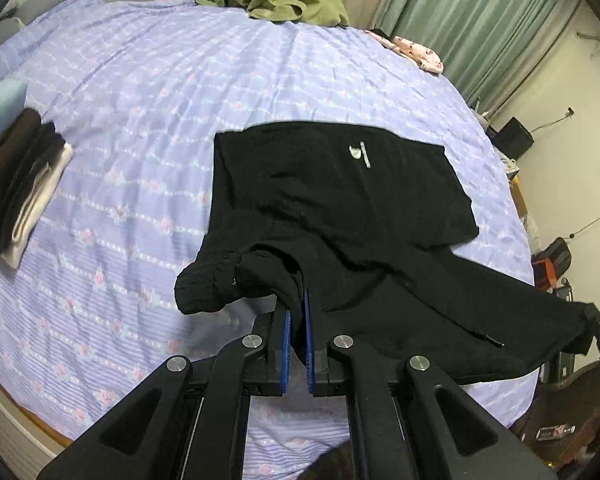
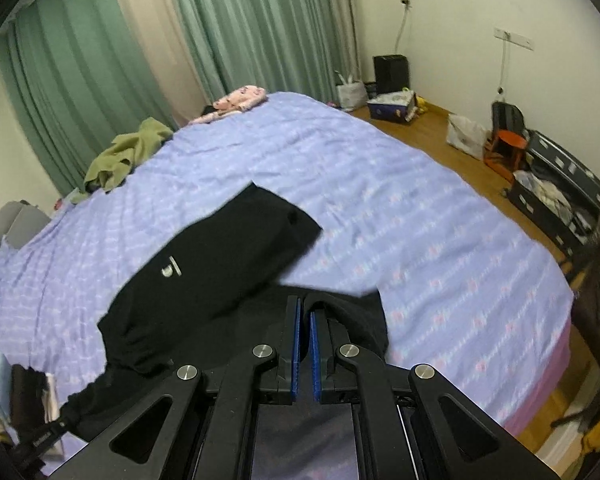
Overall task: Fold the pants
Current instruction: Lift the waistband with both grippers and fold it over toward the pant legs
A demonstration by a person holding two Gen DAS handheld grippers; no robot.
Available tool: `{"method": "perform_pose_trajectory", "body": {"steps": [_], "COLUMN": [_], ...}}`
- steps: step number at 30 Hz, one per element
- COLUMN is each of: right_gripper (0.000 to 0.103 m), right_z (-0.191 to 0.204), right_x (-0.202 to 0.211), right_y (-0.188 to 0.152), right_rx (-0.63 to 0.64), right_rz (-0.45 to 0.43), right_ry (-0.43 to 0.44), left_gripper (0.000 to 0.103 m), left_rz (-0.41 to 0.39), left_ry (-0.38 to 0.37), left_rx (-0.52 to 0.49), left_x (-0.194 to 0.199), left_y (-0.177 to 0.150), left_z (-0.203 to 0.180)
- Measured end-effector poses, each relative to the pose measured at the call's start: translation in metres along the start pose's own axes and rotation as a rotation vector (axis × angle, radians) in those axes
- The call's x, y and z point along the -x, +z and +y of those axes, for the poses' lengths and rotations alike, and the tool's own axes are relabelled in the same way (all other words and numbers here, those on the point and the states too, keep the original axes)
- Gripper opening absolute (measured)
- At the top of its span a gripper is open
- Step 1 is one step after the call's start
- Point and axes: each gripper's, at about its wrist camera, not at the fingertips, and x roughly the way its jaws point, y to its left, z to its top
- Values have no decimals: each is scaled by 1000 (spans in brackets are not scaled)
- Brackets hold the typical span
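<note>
The black fabric pants (image 1: 340,216) with a small white logo are lying partly spread across the bed covered in a lilac floral-striped sheet (image 1: 140,120), their far portion resting flat while the near edge is being lifted off the bedding. The left hand-held gripper (image 1: 296,320) is pinching a bunched fold of that near edge between its blue pads, the jaws drawn close together around the cloth, so the pants are stretching away directly ahead of it. The right hand-held gripper (image 2: 304,320) is likewise clamping a rolled black hem of the pants (image 2: 220,264) between its narrow blue pads, with the garment running off ahead and to its left. A crumpled olive-green garment (image 1: 288,4) is sitting at the far side of the bed, a pink patterned cloth (image 1: 418,52) is lying near the green curtains (image 1: 460,20), and a stack of folded dark and white clothes (image 1: 20,184) is resting well apart on the left.
</note>
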Motion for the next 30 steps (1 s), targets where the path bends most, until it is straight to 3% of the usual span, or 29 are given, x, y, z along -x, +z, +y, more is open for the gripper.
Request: {"method": "perform_pose_trajectory", "body": {"steps": [5, 13, 20, 25, 28, 29, 30], "right_gripper": [5, 6, 6, 6, 11, 28, 41], "right_z": [18, 49, 88, 121, 130, 131, 130], "right_x": [-30, -133, -238, -299, -313, -314, -315], "right_y": [43, 113, 164, 180, 176, 173, 170], "right_rx": [63, 70, 154, 253, 290, 301, 307], "right_rz": [1, 5, -9, 23, 16, 21, 25], "right_ry": [24, 83, 73, 94, 68, 52, 49], "left_gripper": [7, 7, 7, 7, 19, 37, 65], "left_rz": [-22, -117, -97, -29, 30, 38, 30], "left_ry": [45, 129, 188, 236, 285, 295, 301], "left_rx": [38, 28, 6, 36, 17, 0, -14], "left_x": [-15, -68, -144, -196, -219, -221, -219], "left_y": [35, 117, 171, 192, 200, 203, 204], "left_z": [-11, -34, -35, -20, -17, -18, -20]}}
